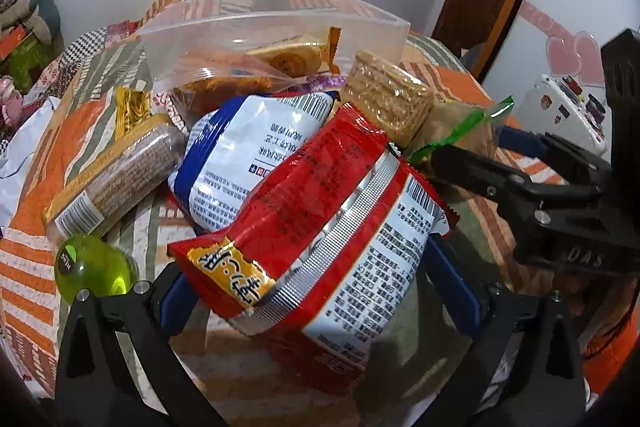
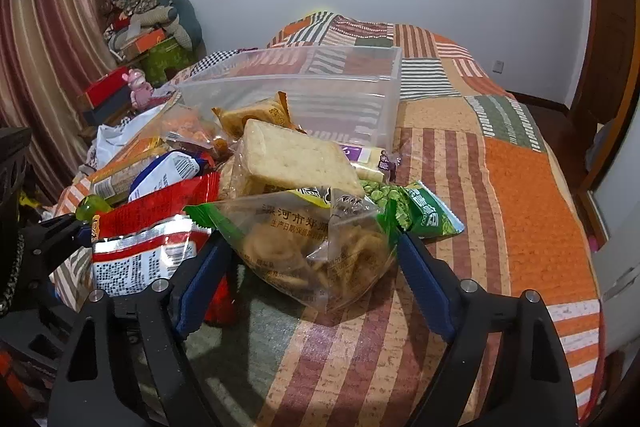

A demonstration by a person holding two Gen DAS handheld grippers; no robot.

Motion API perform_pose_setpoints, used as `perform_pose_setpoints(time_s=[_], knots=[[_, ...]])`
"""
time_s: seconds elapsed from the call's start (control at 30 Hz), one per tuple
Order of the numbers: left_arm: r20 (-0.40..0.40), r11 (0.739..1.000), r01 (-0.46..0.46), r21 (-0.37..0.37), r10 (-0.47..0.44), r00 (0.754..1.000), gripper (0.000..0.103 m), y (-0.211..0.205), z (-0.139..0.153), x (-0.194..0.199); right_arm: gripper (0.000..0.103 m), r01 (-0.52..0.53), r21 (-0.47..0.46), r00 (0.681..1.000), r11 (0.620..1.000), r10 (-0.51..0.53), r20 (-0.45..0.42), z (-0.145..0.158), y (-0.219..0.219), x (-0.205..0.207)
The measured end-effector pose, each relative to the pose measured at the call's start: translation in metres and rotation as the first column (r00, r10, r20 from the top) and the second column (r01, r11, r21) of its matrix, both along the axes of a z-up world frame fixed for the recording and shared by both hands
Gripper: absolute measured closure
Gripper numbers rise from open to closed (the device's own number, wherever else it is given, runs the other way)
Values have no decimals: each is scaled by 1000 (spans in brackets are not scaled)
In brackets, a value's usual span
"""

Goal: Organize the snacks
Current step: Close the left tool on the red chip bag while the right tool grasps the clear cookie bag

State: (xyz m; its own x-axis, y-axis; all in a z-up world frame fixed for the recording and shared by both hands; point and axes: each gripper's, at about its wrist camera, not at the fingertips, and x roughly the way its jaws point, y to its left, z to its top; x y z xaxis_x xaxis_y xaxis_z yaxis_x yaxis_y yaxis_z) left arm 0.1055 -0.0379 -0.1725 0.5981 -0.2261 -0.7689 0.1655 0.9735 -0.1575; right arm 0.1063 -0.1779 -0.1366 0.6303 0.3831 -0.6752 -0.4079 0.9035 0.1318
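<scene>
Chinese characters "濮河市郑" are printed in dark type on the clear bag of fried rings [image 2: 320, 251], with a smaller orange line beginning "生产日期" beneath them. The Latin letters "DOU" are read on the green pea packet [image 2: 424, 215]. "DAS" is embossed on the black body of the right gripper [image 1: 468, 163]. Large red characters on a yellow panel are carried by the red snack bag [image 1: 316, 211], too distorted to read; its barcode digits and the fine print on the blue and white packet [image 1: 248, 155] are likewise illegible.
</scene>
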Motion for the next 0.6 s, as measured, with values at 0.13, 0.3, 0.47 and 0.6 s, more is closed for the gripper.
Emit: perform_pose_setpoints(time_s=[0.13, 0.3, 0.47, 0.6], knots=[[28, 1000, -19, -19, 20, 999, 7, 1, 1, -3, 29, -3, 12, 1000, 1000, 3, 5, 1, -2, -1], [48, 998, -39, -41, 40, 998, 29, 8, 6, -8, 39, 4, 7, 1000, 1000, -4, 12, 1, -3, -2], [61, 998, -39, -53, 43, 997, 53, 11, 12, -14, 41, 14, -2, 1000, 1000, -13, 26, 4, -4, -5], [85, 998, -32, -54, 36, 996, 60, 13, 18, -20, 42, 11, -11, 999, 1000, -11, 48, 10, -3, -9]])
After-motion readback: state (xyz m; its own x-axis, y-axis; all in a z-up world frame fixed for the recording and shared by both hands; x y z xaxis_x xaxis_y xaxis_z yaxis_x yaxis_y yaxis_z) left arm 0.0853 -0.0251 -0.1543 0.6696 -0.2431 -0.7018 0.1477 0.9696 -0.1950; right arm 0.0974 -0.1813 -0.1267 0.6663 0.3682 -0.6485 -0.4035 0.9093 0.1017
